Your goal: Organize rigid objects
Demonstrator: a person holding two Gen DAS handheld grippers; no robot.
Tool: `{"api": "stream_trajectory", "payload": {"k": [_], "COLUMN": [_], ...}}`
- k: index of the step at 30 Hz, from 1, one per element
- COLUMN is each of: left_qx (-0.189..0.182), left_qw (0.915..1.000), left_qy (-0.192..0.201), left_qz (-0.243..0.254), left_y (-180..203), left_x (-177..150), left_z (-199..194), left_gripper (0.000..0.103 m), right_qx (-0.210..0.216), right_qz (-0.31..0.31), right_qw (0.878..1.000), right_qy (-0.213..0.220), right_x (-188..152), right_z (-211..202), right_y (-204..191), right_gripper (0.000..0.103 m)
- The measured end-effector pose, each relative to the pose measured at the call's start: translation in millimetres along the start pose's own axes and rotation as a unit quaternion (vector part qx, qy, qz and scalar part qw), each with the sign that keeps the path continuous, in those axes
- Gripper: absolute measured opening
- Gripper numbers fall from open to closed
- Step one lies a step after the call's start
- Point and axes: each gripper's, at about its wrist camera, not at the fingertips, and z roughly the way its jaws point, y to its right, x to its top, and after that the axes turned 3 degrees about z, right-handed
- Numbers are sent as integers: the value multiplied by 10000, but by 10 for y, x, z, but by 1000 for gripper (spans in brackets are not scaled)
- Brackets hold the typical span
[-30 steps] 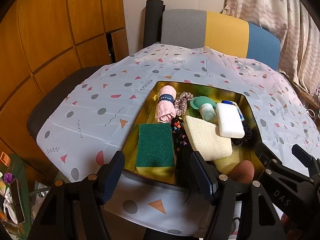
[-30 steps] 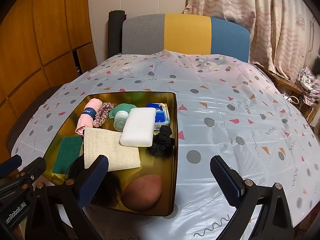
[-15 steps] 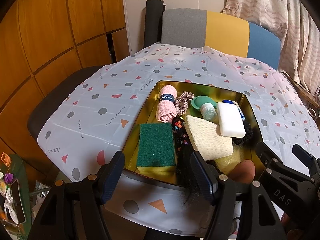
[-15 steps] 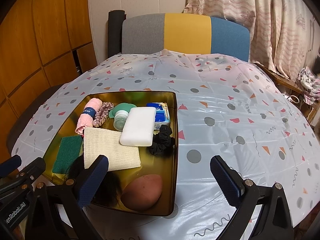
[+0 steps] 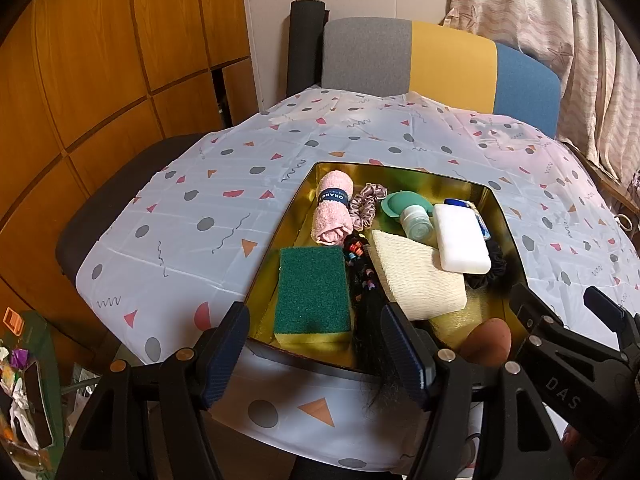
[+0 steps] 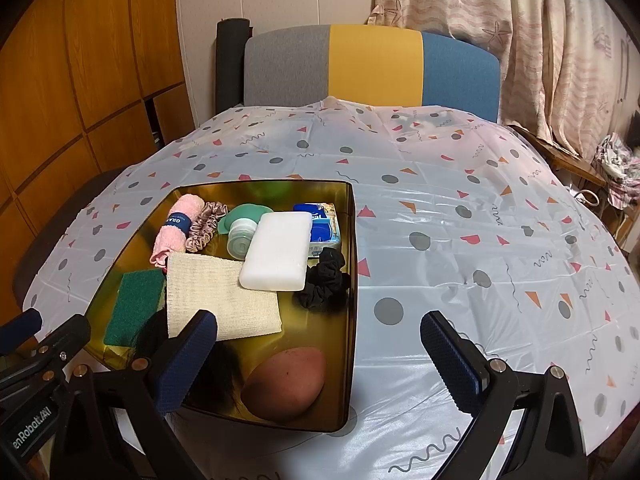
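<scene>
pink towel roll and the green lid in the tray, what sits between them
A pinkish satin scrunchie lies between the pink towel roll and the green lid, beside the roll. Both wrist views show it, the right one more plainly.

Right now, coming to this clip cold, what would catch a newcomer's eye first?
The shiny gold rectangular tray on the patterned white tablecloth, crammed with toiletries. Inside, a white rectangular block lies over a cream woven cloth, with a green scouring sponge at the near left and a brown egg-shaped sponge at the near right. Both grippers hover open, empty.
</scene>
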Motion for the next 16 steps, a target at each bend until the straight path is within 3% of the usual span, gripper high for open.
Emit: {"api": "stream_trajectory", "payload": {"k": [16], "left_qx": [87], "left_qw": [9999], "left_qy": [112], "left_qz": [17], "left_y": [-5], "left_x": [-10], "left_z": [-19], "left_gripper": [68], "right_qx": [-16], "right_qz": [53], "right_qw": [10000], "right_qy": [-24], "right_x": [4], "right_z": [17], "right_y": [27], "right_gripper": [102]}}
